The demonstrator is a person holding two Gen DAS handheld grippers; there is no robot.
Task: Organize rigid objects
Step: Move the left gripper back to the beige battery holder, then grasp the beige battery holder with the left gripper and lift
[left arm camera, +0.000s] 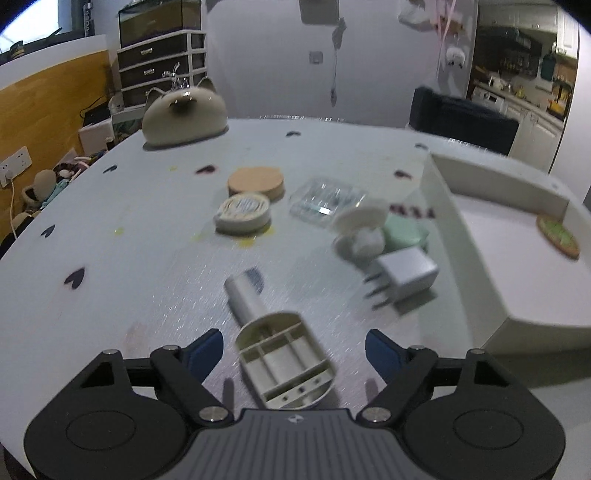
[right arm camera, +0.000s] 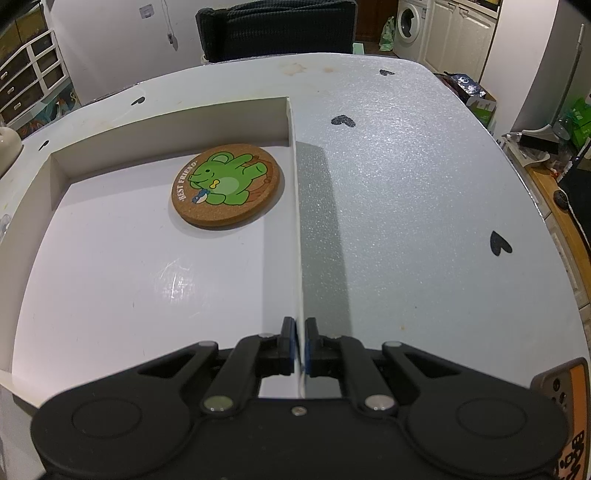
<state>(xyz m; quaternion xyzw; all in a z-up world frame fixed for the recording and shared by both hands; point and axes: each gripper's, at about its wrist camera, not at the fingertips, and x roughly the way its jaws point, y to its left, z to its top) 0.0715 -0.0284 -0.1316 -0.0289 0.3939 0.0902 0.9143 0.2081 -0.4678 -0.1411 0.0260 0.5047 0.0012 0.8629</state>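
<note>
My left gripper [left arm camera: 294, 349] is open, its jaws on either side of a white battery holder with a tube handle [left arm camera: 277, 343] lying on the table. Beyond lie a white plug adapter [left arm camera: 404, 277], a white round gadget [left arm camera: 362, 230], a mint box [left arm camera: 406, 230], a clear plastic case [left arm camera: 325, 199], a round tin [left arm camera: 243, 212] and a plain cork coaster [left arm camera: 256, 181]. My right gripper [right arm camera: 300, 345] is shut on the right wall of the white box [right arm camera: 297, 206]. A cork coaster with a green bear [right arm camera: 227, 184] lies inside the box, also in the left wrist view [left arm camera: 557, 236].
A cat-shaped ceramic holder [left arm camera: 184, 114] stands at the table's far left. The white box [left arm camera: 454, 225] stands right of the loose objects. A dark chair [right arm camera: 277, 29] is behind the table. The table [right arm camera: 424, 192] has heart marks.
</note>
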